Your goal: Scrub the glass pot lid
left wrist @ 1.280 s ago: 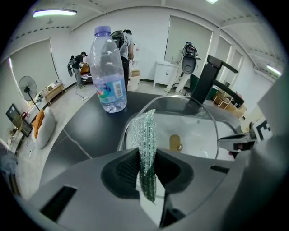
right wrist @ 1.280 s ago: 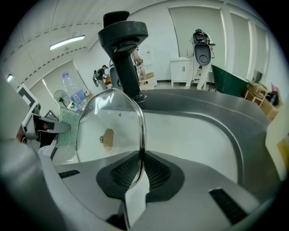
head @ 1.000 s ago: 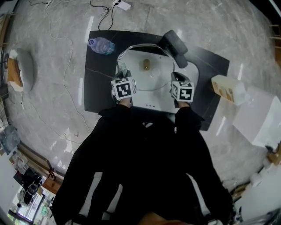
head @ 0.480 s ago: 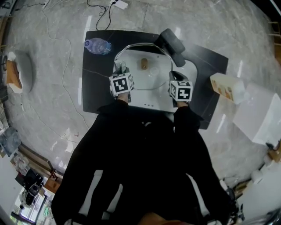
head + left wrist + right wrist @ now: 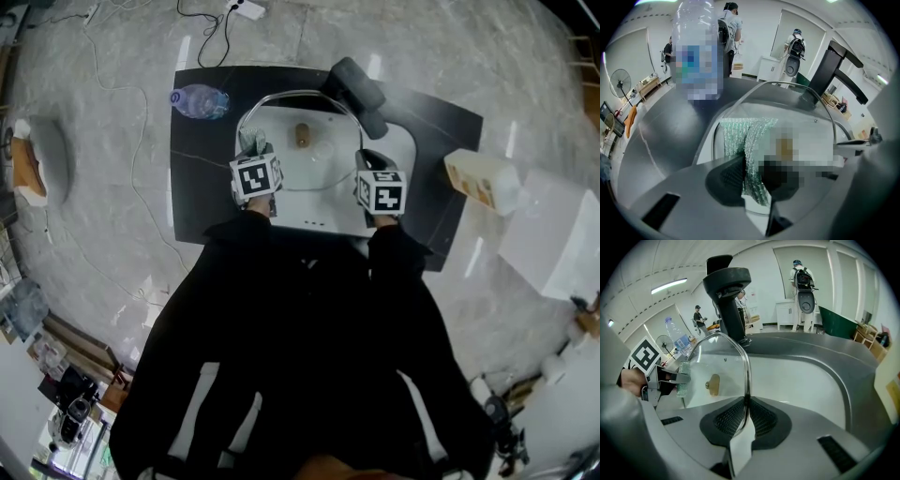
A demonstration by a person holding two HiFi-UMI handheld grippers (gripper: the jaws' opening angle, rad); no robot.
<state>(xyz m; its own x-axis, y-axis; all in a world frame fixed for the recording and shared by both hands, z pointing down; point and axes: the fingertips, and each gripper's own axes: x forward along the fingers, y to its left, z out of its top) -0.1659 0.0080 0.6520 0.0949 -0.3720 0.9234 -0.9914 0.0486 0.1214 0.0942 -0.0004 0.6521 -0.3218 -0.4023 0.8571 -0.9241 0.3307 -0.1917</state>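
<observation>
A glass pot lid (image 5: 314, 155) with a metal rim and a brown knob (image 5: 302, 134) is held over a white sink basin (image 5: 323, 216). My right gripper (image 5: 367, 161) is shut on the rim at the lid's right side; in the right gripper view the rim (image 5: 746, 376) runs straight between the pads of the right gripper (image 5: 746, 413). My left gripper (image 5: 253, 150) is shut on a glittery green scrub cloth (image 5: 750, 150) at the lid's left edge. The cloth (image 5: 683, 378) touches the glass there, and the left gripper (image 5: 752, 168) pinches its lower end.
A black faucet (image 5: 356, 84) rises behind the basin, close to the lid's far edge. A plastic water bottle (image 5: 197, 100) lies on the black mat (image 5: 202, 187) at the back left. A carton (image 5: 478, 178) and a white box (image 5: 553, 234) stand to the right.
Both grippers keep their hold. The lid, the grippers and the whole scene have shifted slightly up and left in the head view; the cloth stays at the lid's left edge.
</observation>
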